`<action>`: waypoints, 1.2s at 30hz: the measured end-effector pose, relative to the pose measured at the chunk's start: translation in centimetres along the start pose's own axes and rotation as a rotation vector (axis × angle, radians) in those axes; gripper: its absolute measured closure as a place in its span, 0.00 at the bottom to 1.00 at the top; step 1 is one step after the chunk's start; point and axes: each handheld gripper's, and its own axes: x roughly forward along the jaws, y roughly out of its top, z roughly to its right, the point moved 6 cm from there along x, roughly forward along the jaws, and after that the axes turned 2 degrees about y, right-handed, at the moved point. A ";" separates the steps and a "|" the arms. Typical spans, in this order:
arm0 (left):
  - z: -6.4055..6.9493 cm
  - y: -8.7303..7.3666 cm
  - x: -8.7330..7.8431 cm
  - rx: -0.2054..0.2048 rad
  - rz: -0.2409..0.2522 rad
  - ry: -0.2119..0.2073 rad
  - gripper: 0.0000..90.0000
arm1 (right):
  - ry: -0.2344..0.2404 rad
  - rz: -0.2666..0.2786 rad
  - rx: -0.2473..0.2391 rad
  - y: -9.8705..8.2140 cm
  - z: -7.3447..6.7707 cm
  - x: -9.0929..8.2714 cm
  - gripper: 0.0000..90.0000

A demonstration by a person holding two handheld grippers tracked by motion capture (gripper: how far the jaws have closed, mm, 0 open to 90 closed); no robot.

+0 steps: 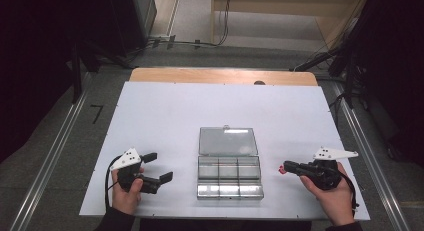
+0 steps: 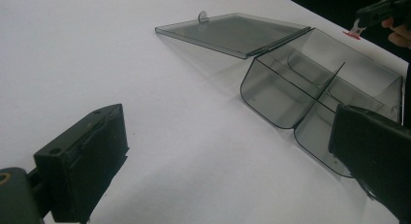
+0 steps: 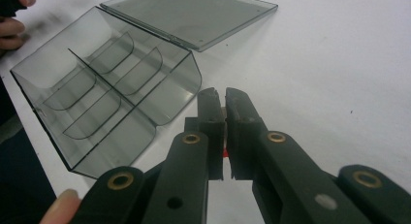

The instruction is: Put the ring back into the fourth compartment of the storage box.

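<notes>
In the high view, the left claw (image 1: 159,167) gapes wide with nothing between its jaws, just left of the clear compartment box (image 1: 229,177), whose lid (image 1: 228,141) lies flat open on the white counter (image 1: 165,111). The right claw (image 1: 286,167) sits right of the box, pinching a small red piece (image 1: 282,170).

In the left gripper view, the box (image 2: 310,95) lies ahead and right of the spread jaws.

In the right gripper view, the right claw (image 3: 225,99) is clamped on the red piece (image 3: 225,152), with the box (image 3: 106,88) just left of its tips.
</notes>
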 end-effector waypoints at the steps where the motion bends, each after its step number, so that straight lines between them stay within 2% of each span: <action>1: 0.0 0.0 0.0 0.001 -0.001 0.000 0.00 | 0.001 -0.001 -0.001 0.0 0.0 0.0 0.94; 36: 0.1 0.0 0.0 0.010 -0.002 0.001 0.00 | 0.043 0.016 -0.021 1.7 -1.9 0.8 0.94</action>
